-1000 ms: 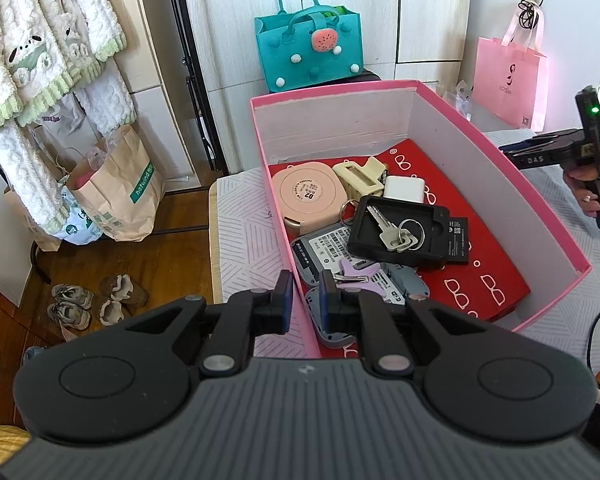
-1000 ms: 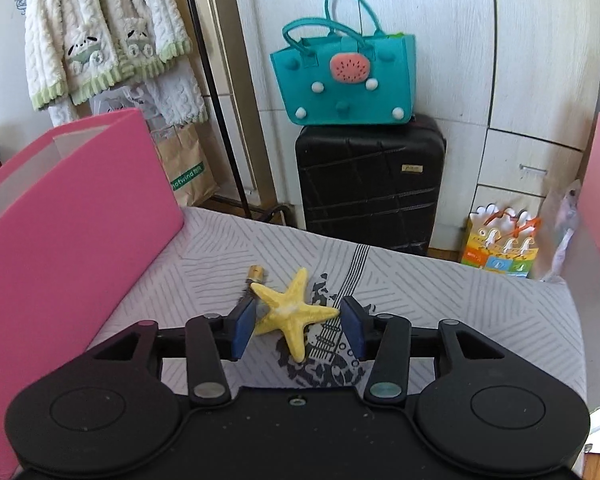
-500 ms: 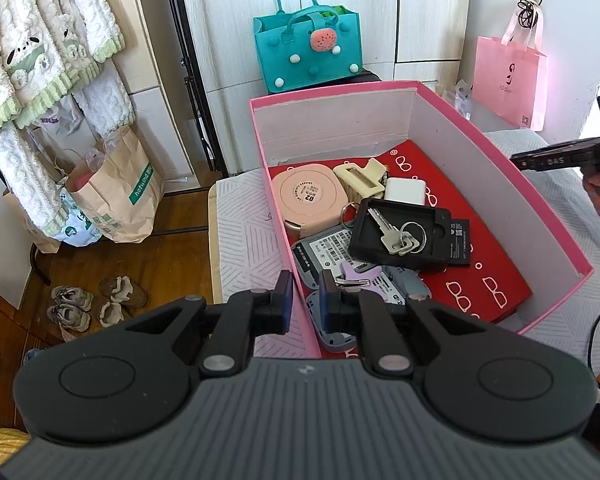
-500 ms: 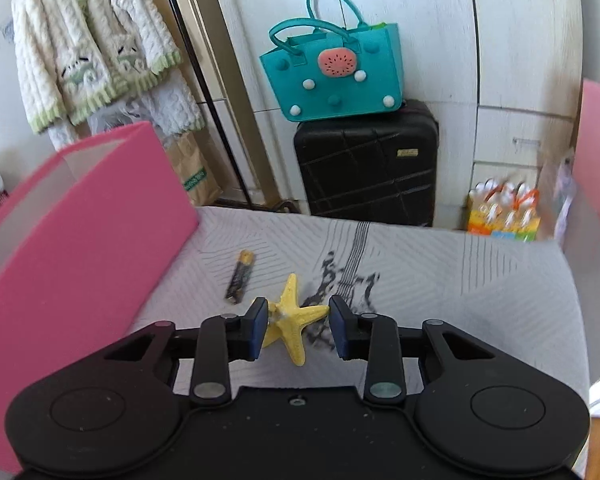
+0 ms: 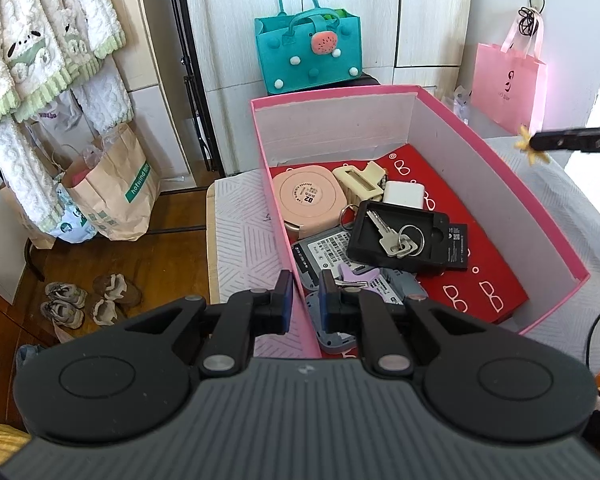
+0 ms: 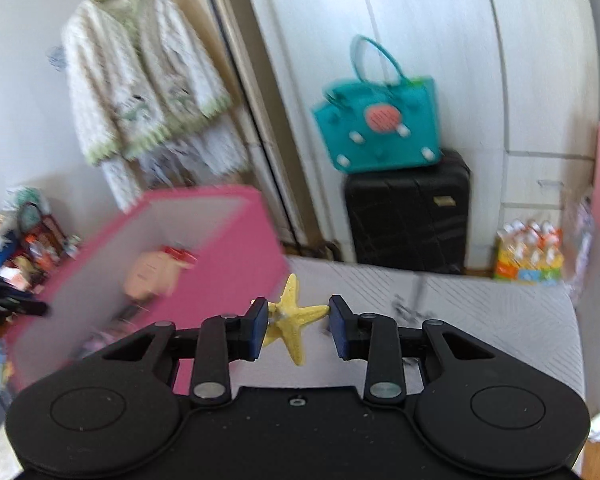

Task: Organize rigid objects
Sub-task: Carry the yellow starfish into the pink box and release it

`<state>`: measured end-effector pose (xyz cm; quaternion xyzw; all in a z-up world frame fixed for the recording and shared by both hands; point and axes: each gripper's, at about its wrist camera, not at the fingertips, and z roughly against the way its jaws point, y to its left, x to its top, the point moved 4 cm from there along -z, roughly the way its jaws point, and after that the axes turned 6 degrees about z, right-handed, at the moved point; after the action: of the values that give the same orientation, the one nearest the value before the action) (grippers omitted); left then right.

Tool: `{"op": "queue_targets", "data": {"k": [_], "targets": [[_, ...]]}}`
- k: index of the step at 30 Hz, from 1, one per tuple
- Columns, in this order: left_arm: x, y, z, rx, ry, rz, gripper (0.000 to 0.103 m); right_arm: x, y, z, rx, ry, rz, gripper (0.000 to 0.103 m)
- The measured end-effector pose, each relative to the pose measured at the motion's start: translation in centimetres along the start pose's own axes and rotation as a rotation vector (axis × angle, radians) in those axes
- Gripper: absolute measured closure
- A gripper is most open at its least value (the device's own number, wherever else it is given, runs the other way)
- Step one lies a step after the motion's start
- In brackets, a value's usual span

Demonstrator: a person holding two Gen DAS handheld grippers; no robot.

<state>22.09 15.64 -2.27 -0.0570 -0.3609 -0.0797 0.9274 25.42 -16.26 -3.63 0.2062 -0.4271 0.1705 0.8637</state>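
Observation:
My right gripper [image 6: 298,326] is shut on a yellow starfish [image 6: 294,320] and holds it in the air above the bed, right of the pink box [image 6: 204,264]. In the left wrist view the starfish [image 5: 530,148] shows at the right gripper's tip, beyond the box's right wall. My left gripper [image 5: 305,300] is shut on the near left wall of the pink box [image 5: 500,160]. The box holds a pink round case [image 5: 308,198], a beige hair clip [image 5: 360,178], a white charger [image 5: 403,195], a black tray with keys [image 5: 398,236] and other small items.
The box stands on a bed with a white striped cover [image 5: 244,232]. A teal felt bag [image 6: 380,120] sits on a black suitcase [image 6: 408,212] by the wardrobe. A pink bag [image 5: 508,84] hangs at right. Paper bags [image 5: 116,188] and shoes [image 5: 88,296] are on the floor at left.
My right gripper has closed on the starfish, lifted it off the bed and swung left toward the pink box. The left gripper has not moved.

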Motion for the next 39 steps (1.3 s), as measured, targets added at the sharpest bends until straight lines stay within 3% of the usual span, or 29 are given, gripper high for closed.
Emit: {"op": "queue_targets", "data": {"k": [7,10,14,19,22,24,28,36,39], "targets": [[0.0,0.1,0.0,-0.002,-0.003,-0.004,0.092,3.4,6.0,0.9,0.129,-0.050,0.135,0.065],[0.0,0.1,0.0,-0.007,0.003,0.006,0.092,3.8,8.3,-0.6,0.094,-0.037,0.254,0.065],[0.0,-0.2,-0.1,0.004,-0.001,-0.015,0.092,4.6,10.0,-3.4,0.102,-0.002,0.309,0.065],[0.1,-0.1,-0.1,0.005,0.007,-0.014,0.092,4.6,10.8,-6.9,0.014,0.088,0.392,0.065],[0.1,0.0,-0.1,-0.002,0.005,-0.007,0.092,4.1,10.8,-8.4,0.013,0.167,0.416,0.065],[0.1,0.0,-0.1,-0.002,0.002,-0.006,0.092,3.8,10.9,-8.8,0.005,0.165,0.431,0.066],[0.0,0.1,-0.1,-0.007,0.002,0.000,0.092,4.0,10.7,-7.6,-0.041,0.092,0.430,0.061],[0.0,0.2,0.0,-0.012,-0.005,0.005,0.092,4.5,7.8,-3.4,-0.035,-0.039,0.307,0.058],[-0.1,0.2,-0.1,-0.015,-0.009,0.013,0.092,3.9,6.1,-2.3,-0.029,-0.094,0.270,0.041]]}}
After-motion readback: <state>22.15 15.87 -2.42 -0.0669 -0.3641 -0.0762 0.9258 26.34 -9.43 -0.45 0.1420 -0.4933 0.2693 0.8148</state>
